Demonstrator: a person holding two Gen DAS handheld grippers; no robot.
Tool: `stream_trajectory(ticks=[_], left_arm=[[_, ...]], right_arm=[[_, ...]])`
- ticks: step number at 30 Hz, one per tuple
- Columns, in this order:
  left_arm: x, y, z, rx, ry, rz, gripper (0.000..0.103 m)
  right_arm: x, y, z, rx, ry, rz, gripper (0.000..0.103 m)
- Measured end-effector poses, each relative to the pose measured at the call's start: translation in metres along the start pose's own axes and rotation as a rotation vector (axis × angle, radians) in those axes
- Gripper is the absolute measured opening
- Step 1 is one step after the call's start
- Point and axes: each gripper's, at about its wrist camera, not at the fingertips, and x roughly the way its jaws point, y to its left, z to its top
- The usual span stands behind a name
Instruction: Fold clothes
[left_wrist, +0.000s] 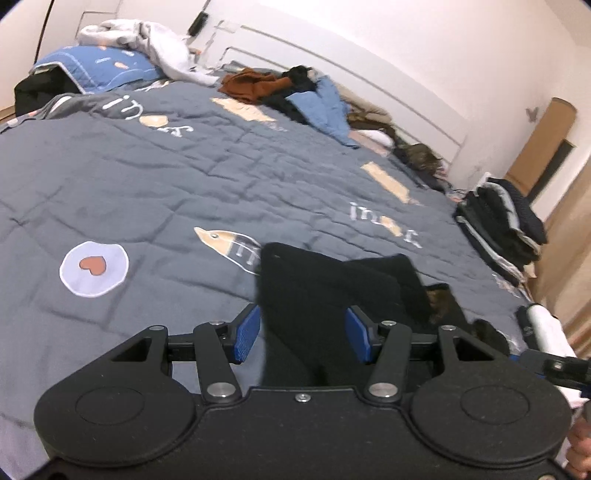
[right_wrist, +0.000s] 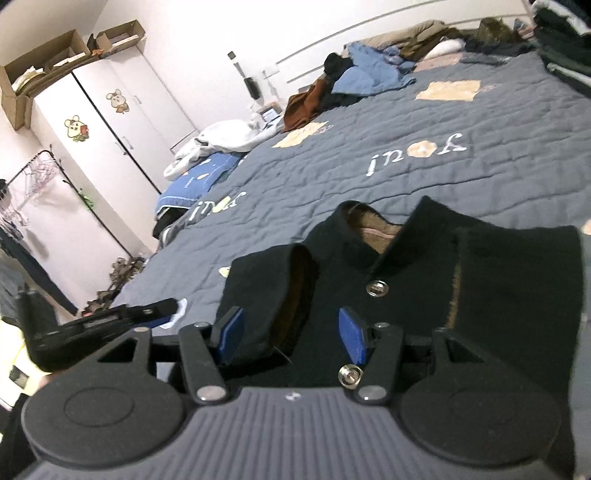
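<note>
Black jacket (right_wrist: 424, 280) sits on the near edge of the bed (left_wrist: 147, 177), collar pointing far, brown lining showing; left gripper (left_wrist: 303, 334) and right gripper (right_wrist: 290, 334) both hover over it w/ blue pads apart, black fabric visible in each gap but no pad pressing on it afaict, so I'd call both open, nothing held.

What could go wrong imo: the fabric is thick and layered, so a bite could catch only the top layer and the fold comes out lopsided; the right one sits close to a metal snap (right_wrist: 349, 374), and closing on that could slip; if the two sides lift unevenly the jacket twists; it's right at the near edge too, so a tug toward the person could drag it off; the pile (left_wrist: 295, 88) at the far side and folded stack (left_wrist: 506, 221) far right are well apart, no snag risk there.
</note>
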Motion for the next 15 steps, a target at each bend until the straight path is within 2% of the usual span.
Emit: stream_trajectory(ticks=[3, 13, 15], left_arm=[[-0.014, -0.004, -0.01, -0.006, -0.005, -0.018, 0.051], [-0.034, -0.001, -0.04, -0.027, 0.049, -0.022, 0.052], [-0.037, -0.001, -0.044, -0.031, 0.052, -0.023, 0.055]], right_arm=[[-0.006, 0.003, -0.011, -0.032, 0.005, -0.043, 0.056], [-0.025, 0.013, -0.039, -0.05, 0.003, -0.05, 0.056], [-0.027, 0.015, -0.044, -0.059, 0.005, -0.052, 0.056]])
